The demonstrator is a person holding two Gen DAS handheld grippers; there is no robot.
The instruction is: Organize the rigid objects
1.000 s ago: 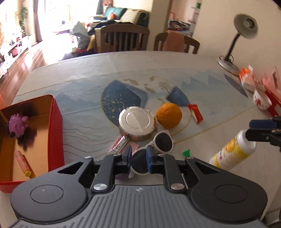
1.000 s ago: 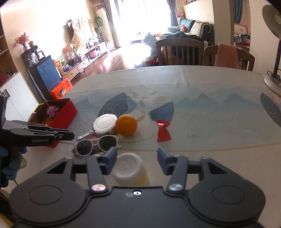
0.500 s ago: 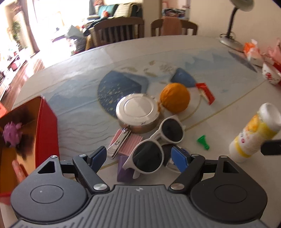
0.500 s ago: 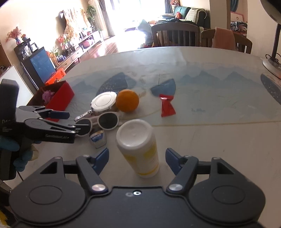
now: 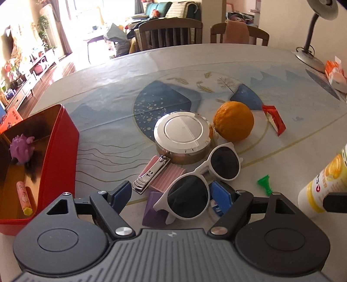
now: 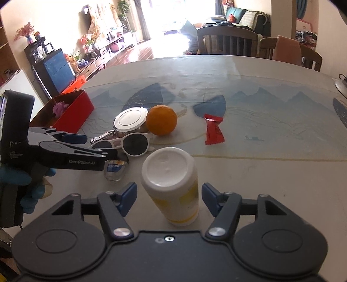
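Sunglasses [image 5: 201, 173] lie between your left gripper's [image 5: 171, 195] spread fingers, ungrasped; your right gripper [image 6: 169, 195] stands released around the upright bottle [image 6: 171, 184].

Sunlit living room beyond the table [image 5: 108, 71]: wooden chairs [image 5: 170, 32], a sofa [image 5: 171, 8], perhaps a glass door.

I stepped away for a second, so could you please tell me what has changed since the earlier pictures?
The left gripper, shut a second ago, has opened around the white sunglasses. The right gripper has pulled back from the yellow bottle, its jaws open throughout. The orange, round tin and red box stayed put.
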